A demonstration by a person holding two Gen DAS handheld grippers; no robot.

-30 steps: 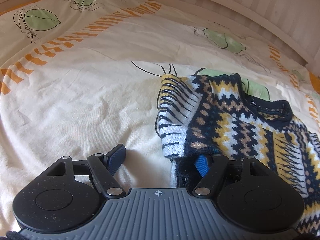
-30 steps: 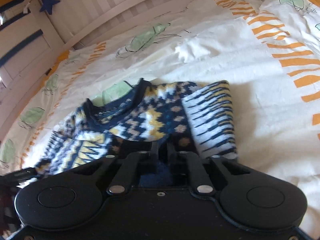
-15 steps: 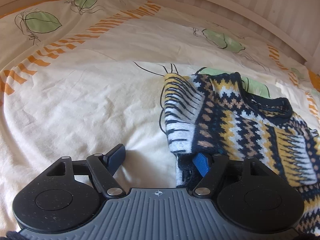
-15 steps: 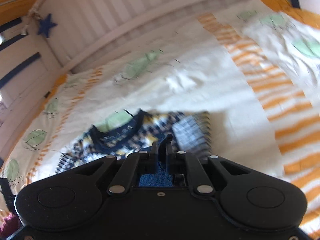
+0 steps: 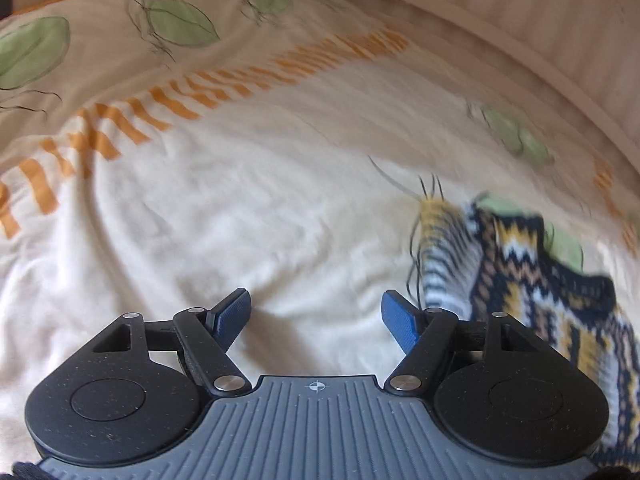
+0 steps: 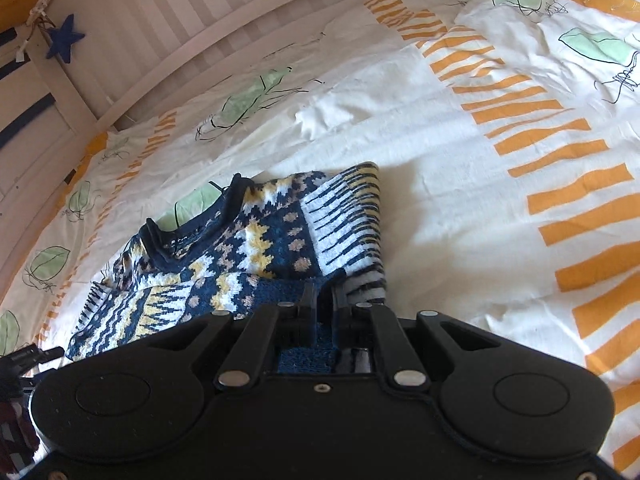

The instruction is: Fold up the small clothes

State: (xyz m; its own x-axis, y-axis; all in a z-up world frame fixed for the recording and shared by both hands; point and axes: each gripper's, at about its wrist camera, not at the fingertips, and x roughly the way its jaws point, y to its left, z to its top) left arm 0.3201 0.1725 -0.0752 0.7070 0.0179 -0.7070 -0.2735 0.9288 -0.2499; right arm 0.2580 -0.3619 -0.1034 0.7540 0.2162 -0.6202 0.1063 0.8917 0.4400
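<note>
Patterned knit sweater (image 6: pixel 256 248) in navy, yellow and white, lying partly folded on the bedsheet (image 6: pixel 460 200), left of centre in the right wrist view, at the right edge in the blurred left wrist view. Right gripper (image 6: pixel 323 300) at lower centre, fingers clenched on the sweater's near edge, navy knit bunched between them. Left gripper (image 5: pixel 316 316) at lower centre of its frame, blue fingers (image 5: pixel 400 322) released, spread wide over bare sheet, nothing between. Slatted bed rail (image 6: pixel 160 32) along the top, blue star (image 6: pixel 64 38) upper left.
</note>
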